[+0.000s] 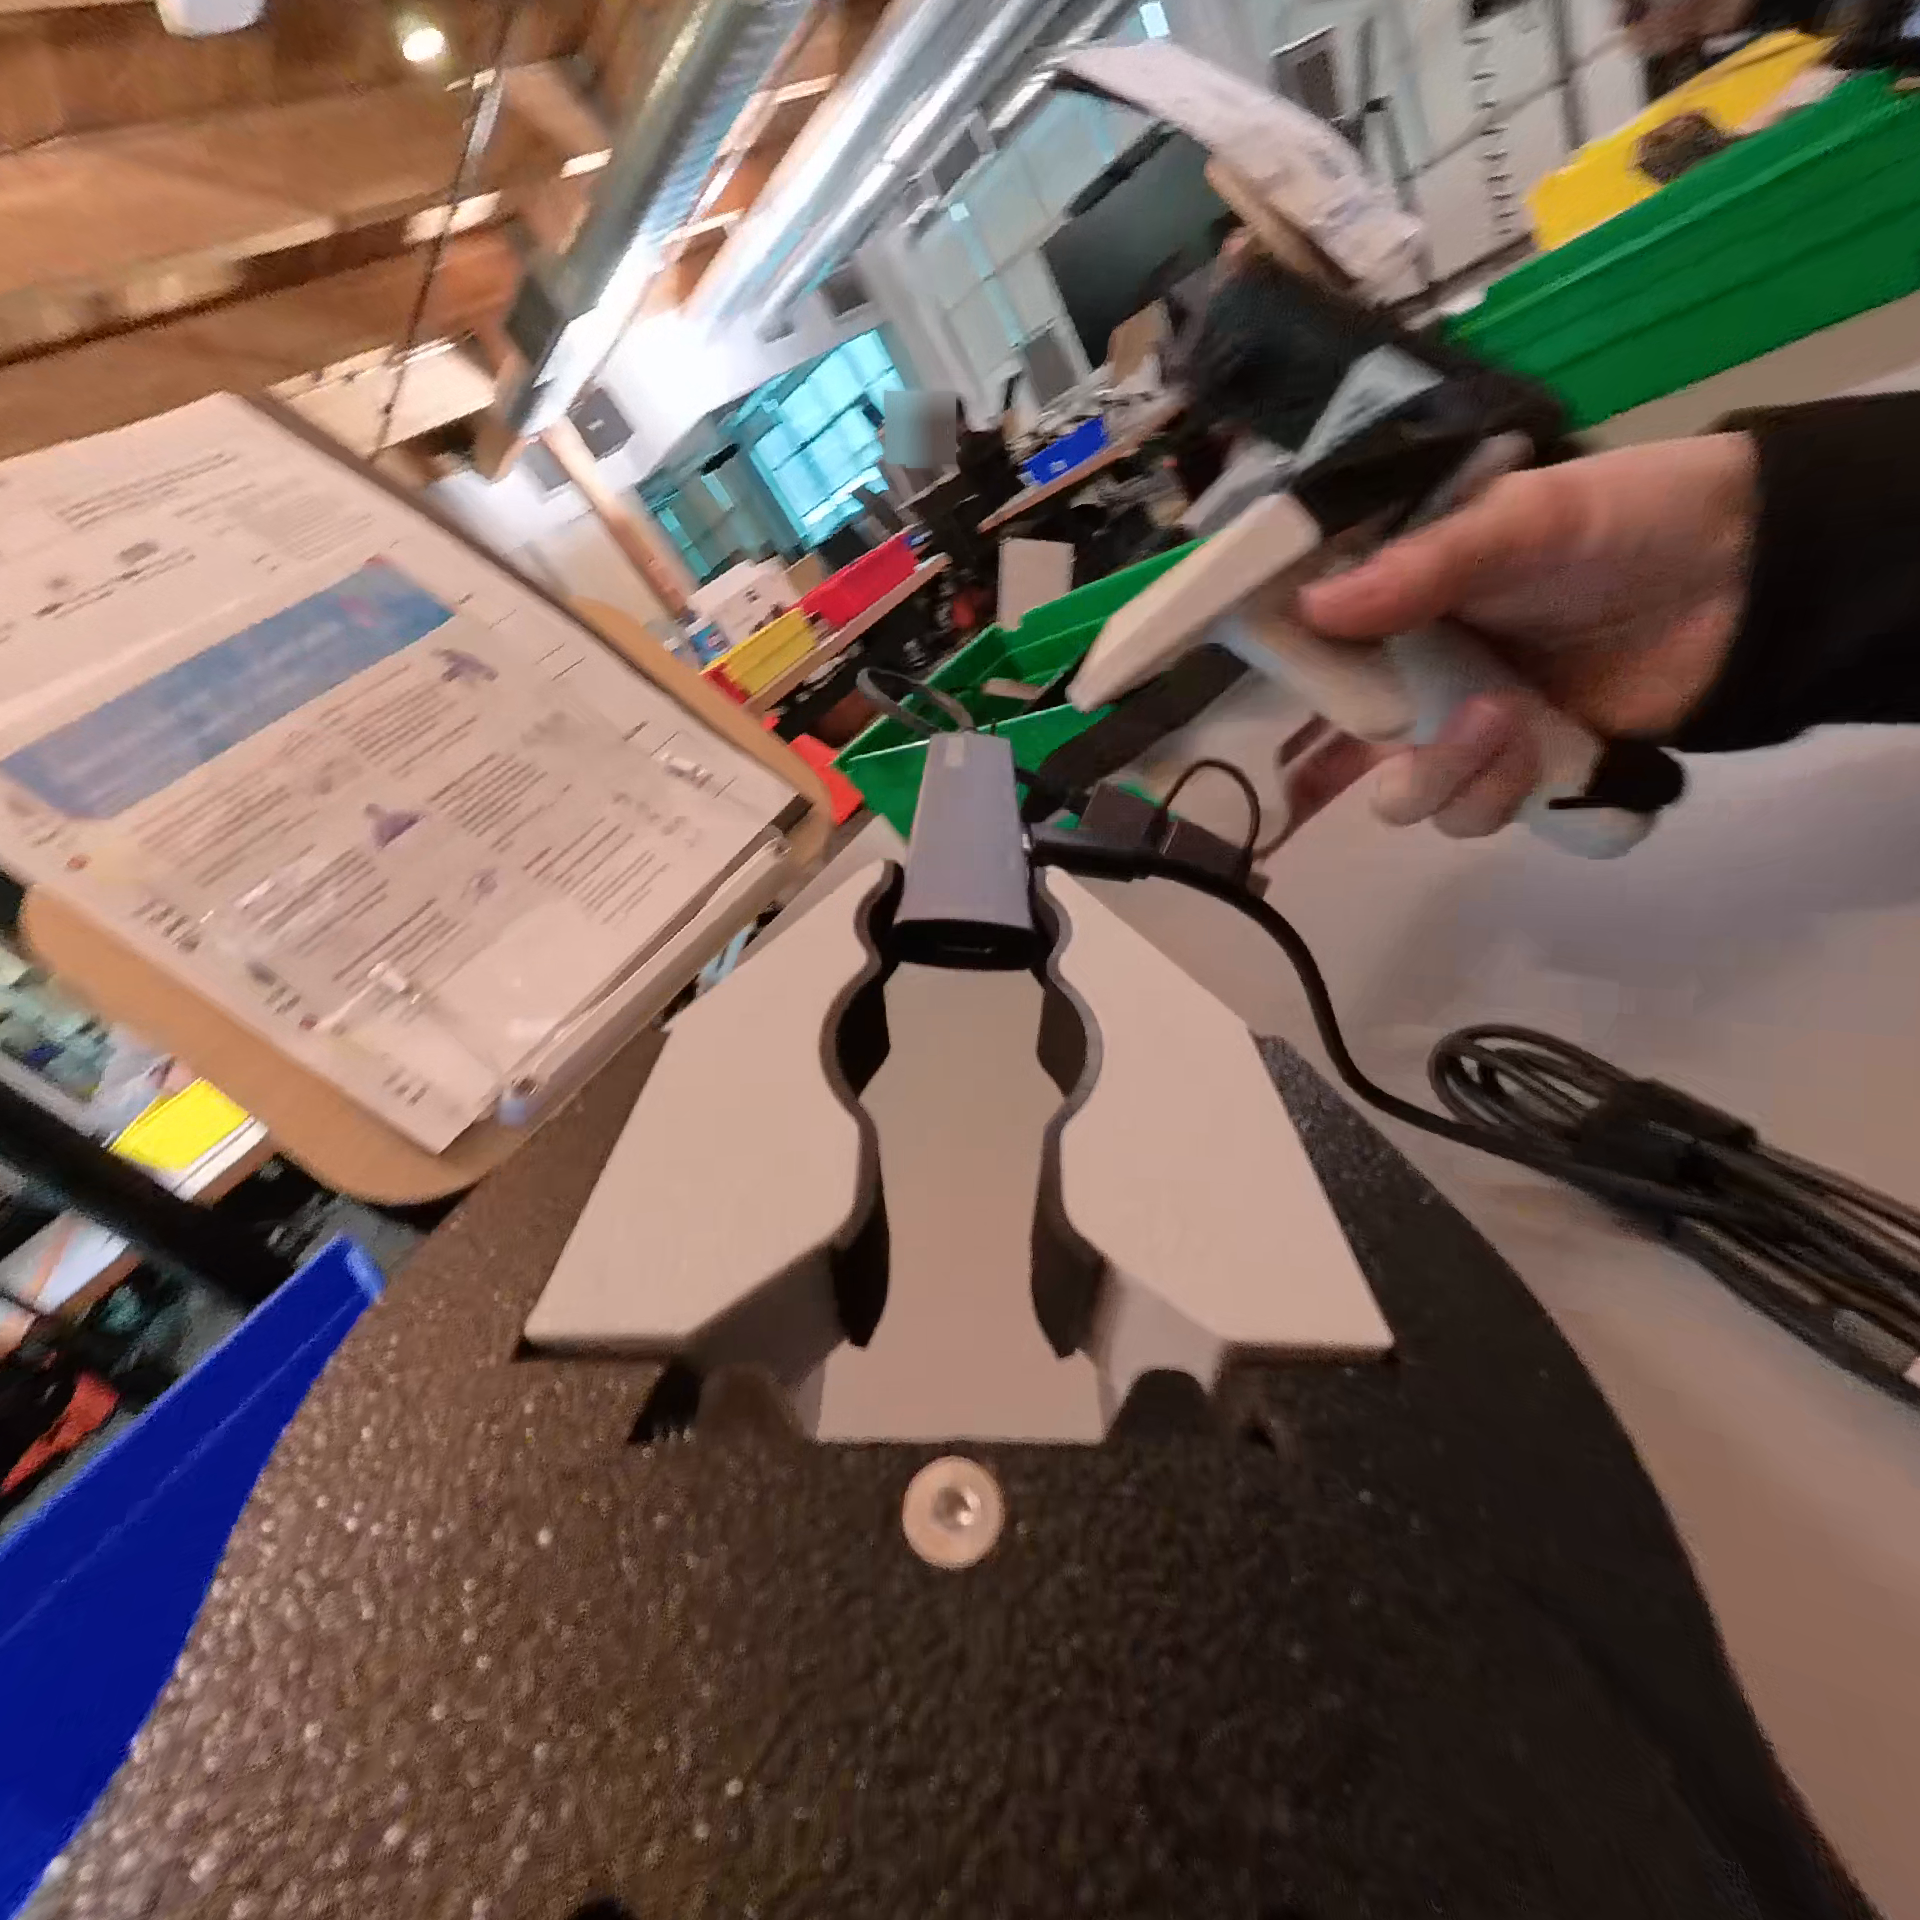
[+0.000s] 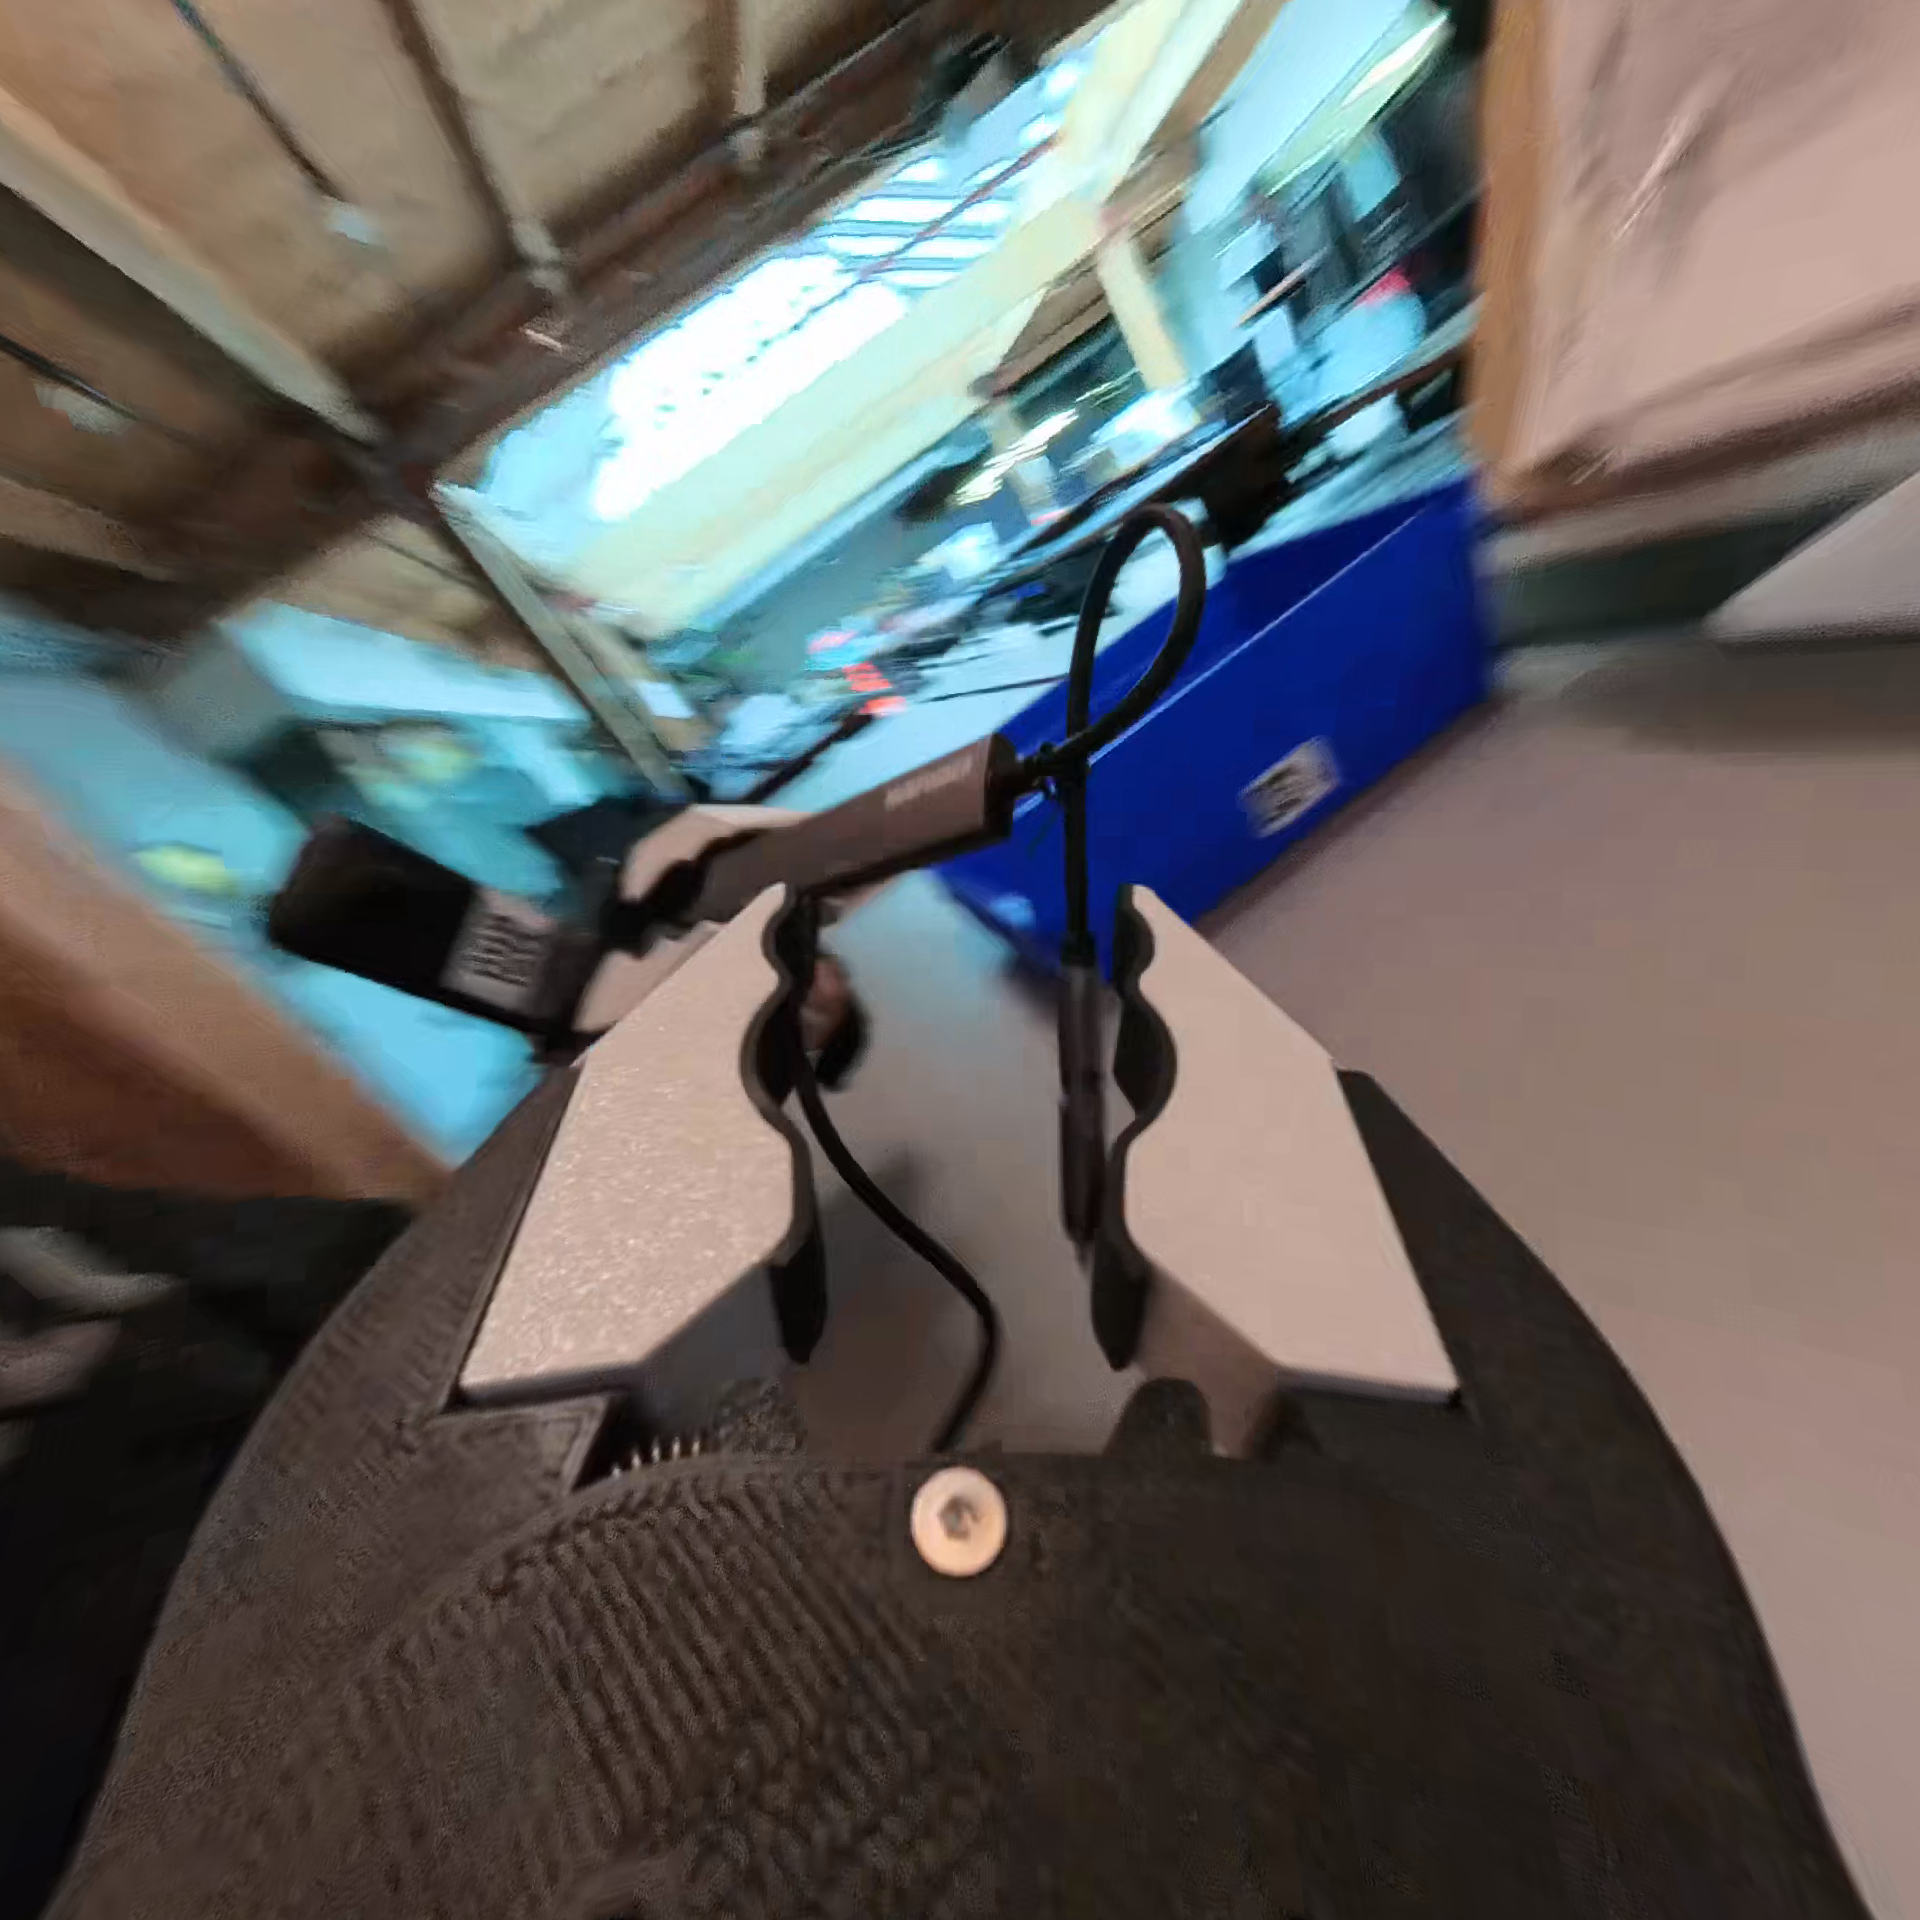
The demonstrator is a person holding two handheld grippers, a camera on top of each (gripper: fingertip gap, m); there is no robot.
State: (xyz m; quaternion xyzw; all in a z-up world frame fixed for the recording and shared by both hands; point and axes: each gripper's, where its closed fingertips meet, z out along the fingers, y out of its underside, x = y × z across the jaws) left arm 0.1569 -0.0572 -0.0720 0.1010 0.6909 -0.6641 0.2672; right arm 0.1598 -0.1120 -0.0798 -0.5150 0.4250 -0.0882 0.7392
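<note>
L gripper [image 1: 961,935], grey matte fingers w/ wavy black inner pads, was pinched at the tips on a slim dark-grey metal adapter [image 1: 964,842], boxy w/ rounded edges, port end facing cam. A thin black cable [image 1: 1309,997] ran off its side to a coiled bundle [image 1: 1683,1174] on the pale tabletop [image 1: 1558,935]. R gripper [image 2: 961,935] stood part open; the adapter's short looped lead [image 2: 1081,935] hung between its fingers, just beside the right pad, contact unclear, nothing clamped. In the R view the adapter [image 2: 894,821] crossed just beyond the tips, held by the blurred L gripper. In the L view a hand [image 1: 1558,623] gripped the R gripper's pale handle; its fingers there were smeared. Grainy black gripper bodies filled the lower frames. Beside them: a clipboard w/ printed sheets [image 1: 343,748], a blue bin [image 2: 1247,748], green bins [image 1: 1714,260]. Background heavily motion-blurred, esp. R view.
</note>
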